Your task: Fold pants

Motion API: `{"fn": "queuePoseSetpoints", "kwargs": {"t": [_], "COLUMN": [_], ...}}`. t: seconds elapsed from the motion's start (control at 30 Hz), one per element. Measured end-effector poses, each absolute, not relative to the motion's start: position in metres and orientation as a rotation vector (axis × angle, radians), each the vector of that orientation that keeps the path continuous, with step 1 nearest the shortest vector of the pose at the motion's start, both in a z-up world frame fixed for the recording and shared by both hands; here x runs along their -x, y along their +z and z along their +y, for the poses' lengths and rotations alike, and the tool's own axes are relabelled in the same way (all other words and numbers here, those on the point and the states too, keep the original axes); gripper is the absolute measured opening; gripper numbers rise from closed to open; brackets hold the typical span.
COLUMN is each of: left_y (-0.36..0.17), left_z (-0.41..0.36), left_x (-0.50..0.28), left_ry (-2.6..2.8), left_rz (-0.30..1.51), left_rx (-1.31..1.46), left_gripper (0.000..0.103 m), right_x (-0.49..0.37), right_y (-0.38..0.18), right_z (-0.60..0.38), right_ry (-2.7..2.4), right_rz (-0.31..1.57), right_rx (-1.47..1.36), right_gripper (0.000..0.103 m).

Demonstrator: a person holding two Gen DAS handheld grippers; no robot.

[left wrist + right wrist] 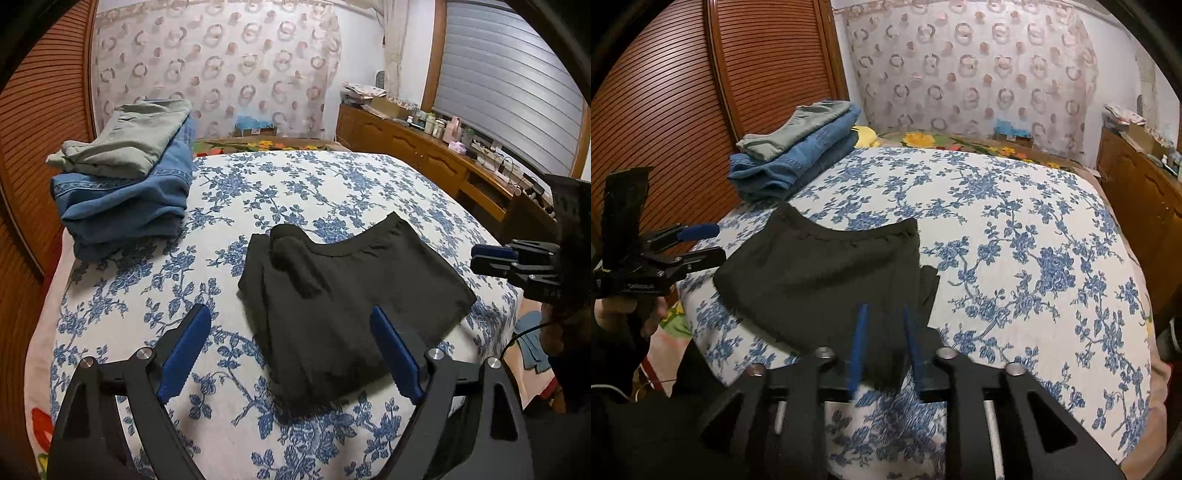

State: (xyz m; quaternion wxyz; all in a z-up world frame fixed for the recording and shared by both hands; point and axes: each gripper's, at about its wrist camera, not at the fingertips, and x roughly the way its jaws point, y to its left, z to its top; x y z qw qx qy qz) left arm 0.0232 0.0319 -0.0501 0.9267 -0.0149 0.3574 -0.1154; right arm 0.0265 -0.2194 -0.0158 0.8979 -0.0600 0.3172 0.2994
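Since both grippers sit at the near edge of the bed, these lines read outward from there.

Black pants (343, 295): folded into a compact dark bundle on the bed (295, 184), close to its near edge, waistband on the far side.

Long axis: the bundle runs roughly across both views, side to side between the two grippers.

Left gripper (291, 354): jaws wide, nothing pinched; in its own view the near end of the pants lies between the blue pads (184, 354) but neither pad presses the cloth.

Right gripper (884, 347): jaws narrow, a small gap showing; the near right corner of the pants lies in front of and partly between the pads (857, 350). No pinch is visible, so I judge the cloth released.

Nearer hand: both are close; the right sits right at the corner, the left at the opposite near end.

Stack (122, 173): a grey-green garment on top of folded jeans, at the far left of the bed, well apart from the black pants.

Obstacles: floral sheet between bundle and stack looks bare; the wooden louvred door (665, 110) stands just behind the stack.

Judgement: this fold looks finished; carrying the bundle to the stack would call for a fresh grip.
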Motion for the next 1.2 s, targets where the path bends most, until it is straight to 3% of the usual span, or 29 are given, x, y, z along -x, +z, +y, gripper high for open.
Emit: {"fn": "queuePoseSetpoints", "kwargs": {"t": [0.13,0.93,1.07,1.2], "left_y": [-0.051,-0.054,-0.056,-0.057], "left_z": [0.031,0.025,0.031,0.039], "left_x": [-0.030,-0.063,-0.073,-0.083], "left_ry": [-0.227,-0.210,-0.196,-0.173], "left_rz": [0.737,0.738,0.748,0.757], "left_rx": [0.035,0.016,0.026,0.043], "left_gripper": [0.088,0.088,0.088,0.088], "right_x": [-0.038,-0.082,-0.087,-0.090], "right_y": [-0.016,-0.029,-0.034,-0.040], "right_z": [-0.213,-0.200,-0.198,-0.196], "right_ry": [0.608,0.583,0.577,0.576], "right_rz": [0.655,0.687,0.709,0.729], "right_rx": [0.128,0.095,0.092,0.096], "right_gripper": [0.037,0.038,0.048,0.049]}}
